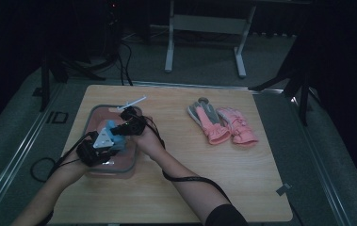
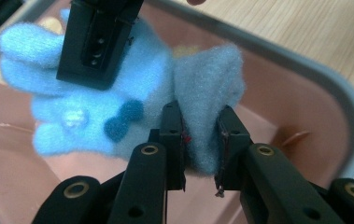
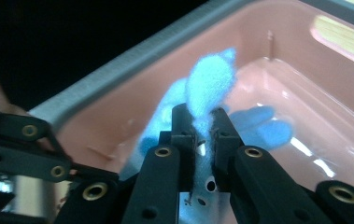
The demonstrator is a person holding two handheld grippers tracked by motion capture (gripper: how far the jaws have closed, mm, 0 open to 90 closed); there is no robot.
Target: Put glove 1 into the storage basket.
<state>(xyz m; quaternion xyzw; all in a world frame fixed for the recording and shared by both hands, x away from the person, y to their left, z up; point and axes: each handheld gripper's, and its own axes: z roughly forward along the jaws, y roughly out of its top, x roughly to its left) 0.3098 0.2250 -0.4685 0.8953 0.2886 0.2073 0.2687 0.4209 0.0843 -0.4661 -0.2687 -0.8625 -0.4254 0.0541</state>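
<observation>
Clamped tight in my left gripper [image 2: 201, 140] is the cuff end of a light blue fleece glove [image 2: 118, 107]: the two black jaws pinch a thick fold of the fabric between them. From there the glove runs away from me and to the left in the left gripper view, its fingers stretched out level over the floor of the pink plastic bin [image 2: 305, 79]. Its long axis lies roughly along the line from one of my grippers to the other.

At the other side, my right gripper [image 3: 201, 126] is closed on another fold of the same glove, the fleece bunched up and rising above the jaw tips, with the glove's fingers trailing beyond toward the bin's floor. In the high view both grippers sit over the bin at the table's left part, left gripper [image 1: 91, 150] nearer me, right gripper [image 1: 131, 123] farther in, the glove [image 1: 112, 134] strung between them.

It looks soft and fuzzy, with a small dark blue bow and a clear bead on its back.

Well to the right, on the wooden table [image 1: 176, 188], lies a pair of pink gloves [image 1: 223, 123], nearer my right hand [image 1: 150, 141] than my left. I judge the blue glove is being lowered into the bin, not yet let go.
</observation>
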